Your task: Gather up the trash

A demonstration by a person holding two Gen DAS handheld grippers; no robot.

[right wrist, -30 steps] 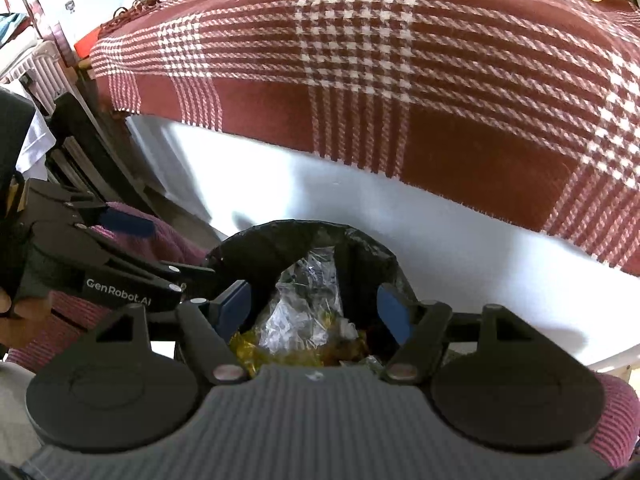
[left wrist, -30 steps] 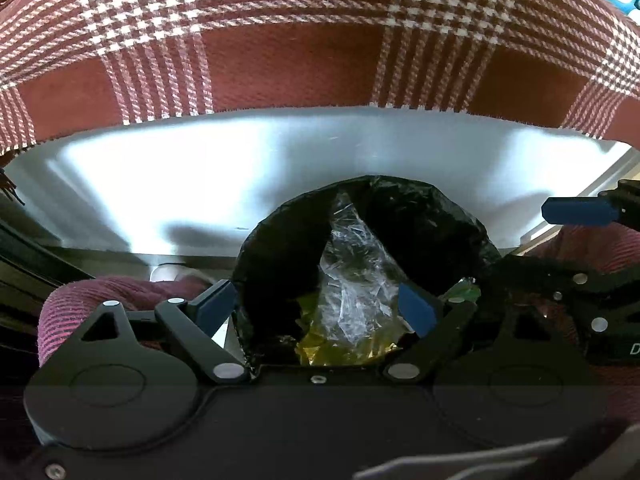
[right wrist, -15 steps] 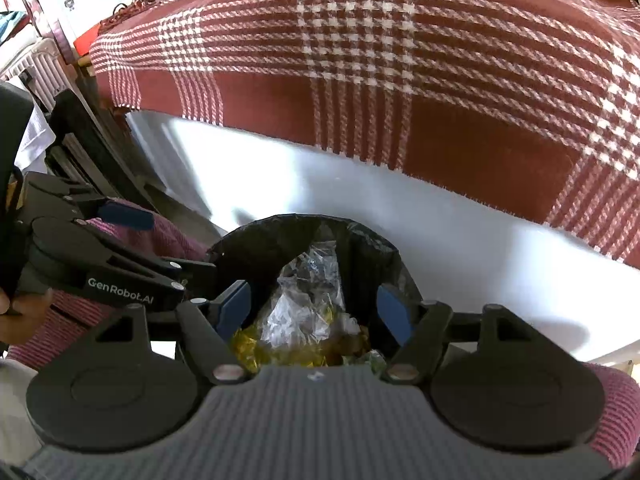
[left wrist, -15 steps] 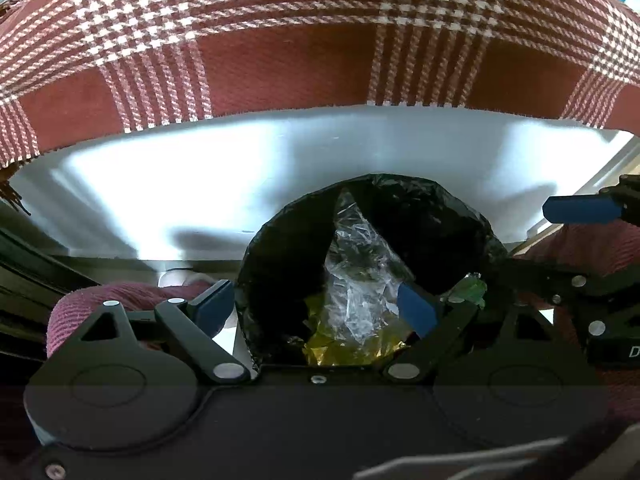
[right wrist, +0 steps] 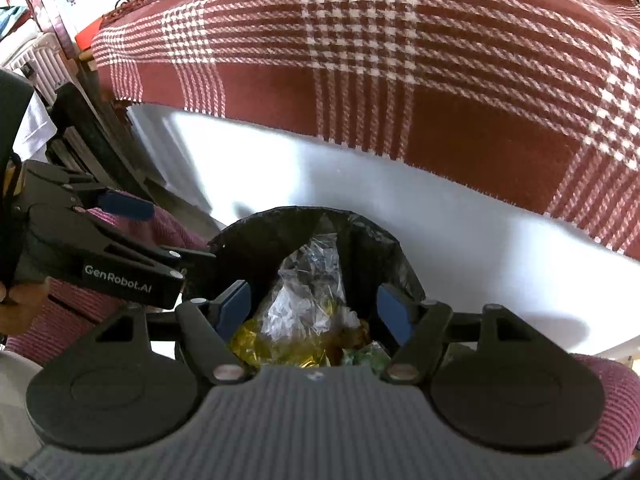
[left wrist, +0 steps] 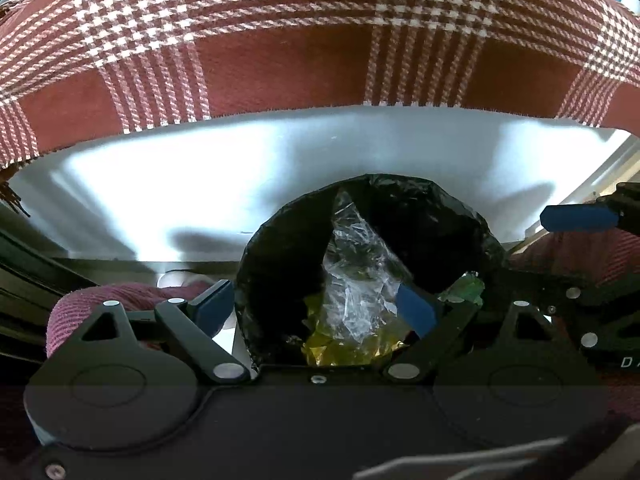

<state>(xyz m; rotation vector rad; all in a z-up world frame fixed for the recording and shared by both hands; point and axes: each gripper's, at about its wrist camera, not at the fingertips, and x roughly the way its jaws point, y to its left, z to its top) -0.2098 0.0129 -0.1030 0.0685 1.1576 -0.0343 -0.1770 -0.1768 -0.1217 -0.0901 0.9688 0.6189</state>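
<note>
A black trash bag (left wrist: 432, 220) stands open below a white panel, holding crumpled clear plastic (left wrist: 356, 272), gold wrappers (left wrist: 344, 348) and a green scrap (left wrist: 464, 290). My left gripper (left wrist: 314, 306) is open, its left finger outside the bag's rim and its right finger over the mouth. In the right wrist view the same trash bag (right wrist: 368, 248) shows the clear plastic (right wrist: 308, 280) and gold wrappers (right wrist: 256, 340). My right gripper (right wrist: 314, 310) hangs open over the mouth, nothing between its fingers. The left gripper's fingers (right wrist: 124, 204) appear spread, the lower one at the rim.
A maroon and white plaid blanket (right wrist: 400, 60) drapes over a white panel (left wrist: 200, 184) right behind the bag. Maroon ribbed fabric (left wrist: 80, 304) lies on both sides of the bag. A hand (right wrist: 16, 300) grips the left tool. A radiator (right wrist: 40, 60) stands far left.
Almost nothing: both grippers stay open over the bag. The right wrist view has drifted slightly, showing a little more blanket.
</note>
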